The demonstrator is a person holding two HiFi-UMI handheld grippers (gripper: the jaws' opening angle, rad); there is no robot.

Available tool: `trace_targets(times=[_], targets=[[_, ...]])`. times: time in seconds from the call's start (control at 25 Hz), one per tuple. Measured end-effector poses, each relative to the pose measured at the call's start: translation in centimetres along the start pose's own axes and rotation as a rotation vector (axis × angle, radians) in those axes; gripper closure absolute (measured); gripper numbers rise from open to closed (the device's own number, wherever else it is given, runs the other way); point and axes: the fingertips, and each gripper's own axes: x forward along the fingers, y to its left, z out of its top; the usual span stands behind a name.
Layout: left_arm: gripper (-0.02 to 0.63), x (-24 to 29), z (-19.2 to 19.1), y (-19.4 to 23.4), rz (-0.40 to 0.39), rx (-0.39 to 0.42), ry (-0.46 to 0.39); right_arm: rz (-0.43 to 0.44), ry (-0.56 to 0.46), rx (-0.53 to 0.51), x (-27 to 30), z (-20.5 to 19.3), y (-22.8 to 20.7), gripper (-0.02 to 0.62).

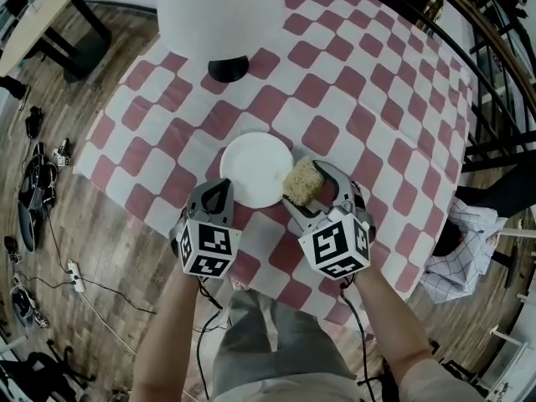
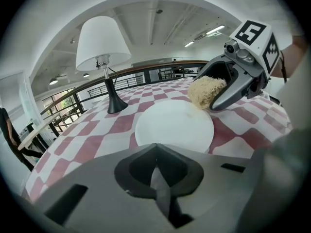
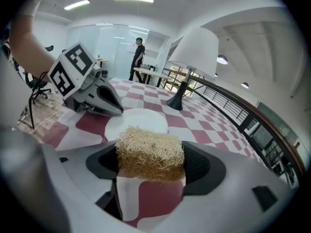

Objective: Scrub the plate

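1. Plate [image 1: 254,169] lay flat at the middle of the head view on the red-and-white checked cloth of the desk [image 1: 368,99]. It was white, round and shallow, and its face looked bare.
2. It seemed stiff, smooth and fairly light, so it would probably slide on the cloth under a sideways scrub. Whether it was ceramic or plastic could not be told, so it was best treated as breakable. The safest hold looked to be the rim at the lower left, pinned downward, opposite the side being scrubbed.
3. A tan fibrous scrub pad [image 1: 298,177] sat at the plate's right rim and overlapped its edge. It looked soft and springy, likely to flatten under pressure, and it was held across its middle.
4. The right tool [image 3: 150,161], just right of centre in the head view, was clamped on that pad, with one jaw against each side.
5. The left tool [image 1: 219,193], lower left of the plate, had its jaws pressed together with nothing between them. Its tip was at the plate's near rim, and whether it touched could not be judged.
6. A lamp [image 1: 219,23] with a white shade stood at the top of the frame, well apart from the plate.
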Motion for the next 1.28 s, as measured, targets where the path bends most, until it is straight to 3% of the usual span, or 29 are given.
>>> trace_targets(times=[0.24,0.52,0.76,0.96,1.28], targets=[[0.592,-3.5,1.9,0.0,0.04,-0.063,-0.087,-0.123,-0.072,0.058,-3.8,1.3,-2.7,0.236],[0.592,-9.5,8.9,1.4,0.069,-0.082,-0.247,-0.168,-0.147,0.065,-8.0,4.9,-3.6,0.236],[0.592,-15.5,14.1,1.6,0.082,-0.057,-0.354,-0.175,-0.265,0.156,-12.8,9.7,-3.4,0.236],[0.592,-20.4,17.0,1.8,0.101,-0.081,-0.434,-0.215,-0.343,0.143,-16.9,14.0,-3.7,0.236],[0.592,-26.3,20.2,1.5,0.104,-0.092,-0.564,-0.236,-0.453,0.216,-23.0,18.4,-2.1,0.236]])
